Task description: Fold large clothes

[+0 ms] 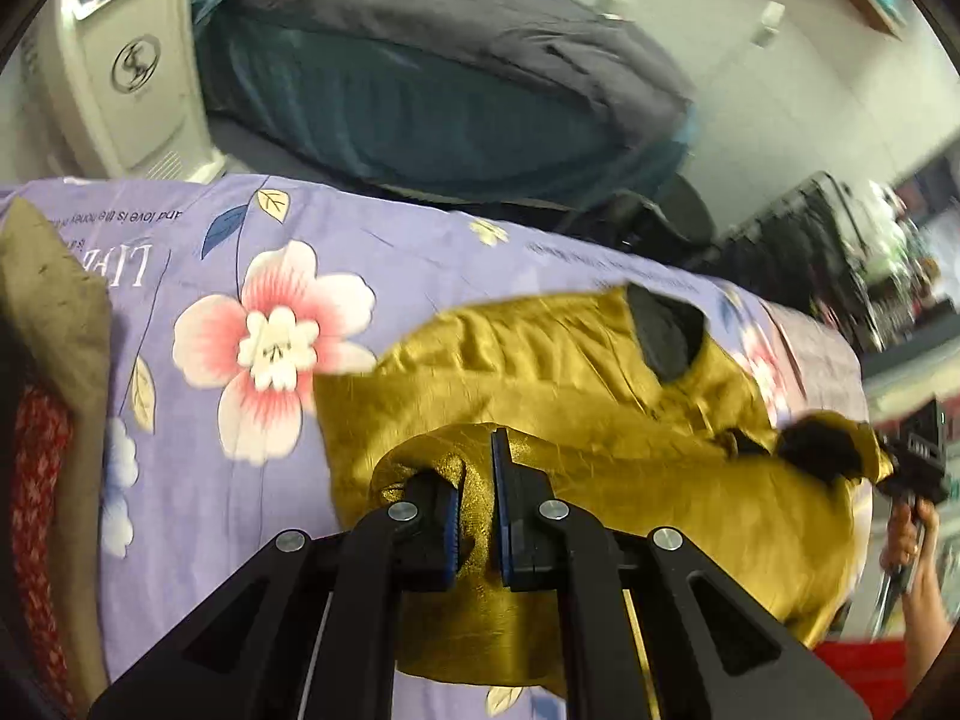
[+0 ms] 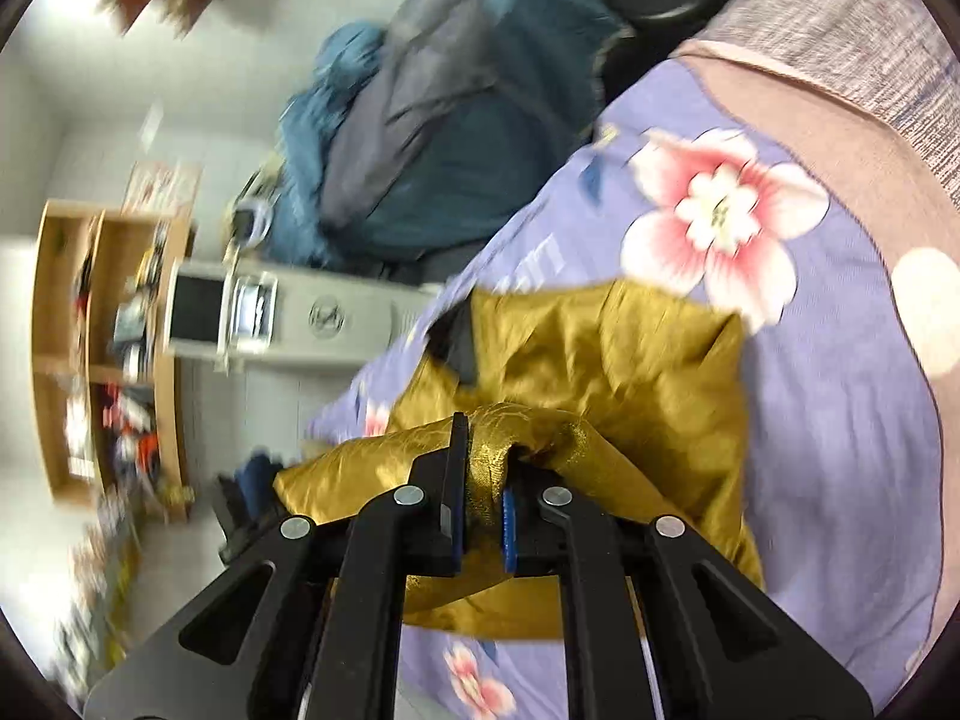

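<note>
One gold garment (image 1: 558, 360) is spread, rumpled, on a lilac floral bedsheet (image 1: 198, 276). A bunched fold is clamped in the left tongs (image 1: 477, 498); another fold is pinched in the right tongs (image 2: 486, 480). Blue-grey bedding (image 1: 432, 78) is piled beyond, beside a cream appliance (image 1: 132, 72).

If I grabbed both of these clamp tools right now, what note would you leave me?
Left gripper: shut on a bunch of the shiny golden-yellow garment.
Right gripper: shut on another bunch of the same garment, at its other end.
The garment lies crumpled on the lilac flowered bedsheet, black patches showing.
Done: both ends gripped.
Left: no neat fold shows yet; spread it flat, then fold.
</note>
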Available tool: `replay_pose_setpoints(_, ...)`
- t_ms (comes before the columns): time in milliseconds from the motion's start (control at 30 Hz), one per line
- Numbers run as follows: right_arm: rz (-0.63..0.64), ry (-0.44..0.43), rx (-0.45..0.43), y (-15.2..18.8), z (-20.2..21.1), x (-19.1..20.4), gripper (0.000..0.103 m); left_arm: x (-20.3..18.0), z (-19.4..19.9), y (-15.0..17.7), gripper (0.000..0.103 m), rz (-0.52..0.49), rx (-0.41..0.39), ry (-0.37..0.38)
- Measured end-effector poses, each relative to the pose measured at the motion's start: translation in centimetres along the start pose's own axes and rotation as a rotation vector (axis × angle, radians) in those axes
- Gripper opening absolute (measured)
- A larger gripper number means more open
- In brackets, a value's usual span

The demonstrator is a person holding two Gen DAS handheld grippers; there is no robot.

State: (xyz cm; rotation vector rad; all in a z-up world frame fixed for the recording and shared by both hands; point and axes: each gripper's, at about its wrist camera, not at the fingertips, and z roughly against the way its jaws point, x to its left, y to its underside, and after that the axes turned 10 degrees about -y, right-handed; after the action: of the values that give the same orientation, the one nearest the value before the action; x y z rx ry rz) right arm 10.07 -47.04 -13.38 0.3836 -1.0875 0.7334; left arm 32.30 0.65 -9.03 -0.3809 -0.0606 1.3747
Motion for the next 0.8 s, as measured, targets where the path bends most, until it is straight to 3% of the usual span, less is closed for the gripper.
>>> replay_pose_setpoints(133, -0.016, 0.111, 0.002, -2.4, -2.3, -1.5, 0.009, 0.6, -2.8, -2.2, 0.013, 0.119, 0.074, 0.009)
replay_pose_setpoints(267, -0.105, 0.143, -0.033, -3.4, -3.2, -4.3, 0.009, 1.2, -4.7, -2.8, 0.013, 0.153, 0.123, 0.013)
replay_pose_setpoints(333, -0.179, 0.129, -0.061, -3.9, -3.6, -6.1, 0.009, 2.4, -5.3, -2.9, 0.015, 0.218, 0.148, 0.071)
replay_pose_setpoints(400, -0.229, 0.127, -0.081, -4.4, -3.6, -7.6, 0.009, 4.4, -5.6, -3.1, 0.022, 0.319, 0.183, 0.197)
replay_pose_setpoints(467, -0.261, 0.129, -0.088, -4.9, -3.8, -8.6, 0.009, 6.2, -4.8, -3.2, 0.041, 0.385, 0.167, 0.298)
replay_pose_setpoints(500, -0.276, 0.129, -0.092, -5.1, -3.9, -8.9, 0.009, 7.1, -4.0, -3.4, 0.051, 0.404, 0.138, 0.314)
replay_pose_setpoints(533, -0.287, 0.132, -0.095, -5.2, -3.8, -9.2, 0.009, 8.4, -2.5, -3.7, 0.078, 0.419, 0.078, 0.265)
replay_pose_setpoints(567, -0.296, 0.135, -0.096, -5.3, -3.9, -9.4, 0.009, 9.5, -1.1, -3.8, 0.094, 0.432, 0.02, 0.211)
replay_pose_setpoints(633, -0.303, 0.144, -0.091, -5.3, -4.3, -9.8, 0.009, 11.4, 0.8, -3.7, 0.096, 0.473, -0.037, 0.198)
replay_pose_setpoints(733, -0.294, 0.168, -0.092, -5.4, -4.7, -9.8, 0.01, 12.1, 1.2, -2.4, 0.096, 0.507, 0.0, 0.223)
replay_pose_setpoints(800, -0.349, 0.138, -0.121, -5.1, -4.2, -10.0, 0.013, 9.9, 1.4, -1.0, 0.096, 0.396, 0.017, 0.143)
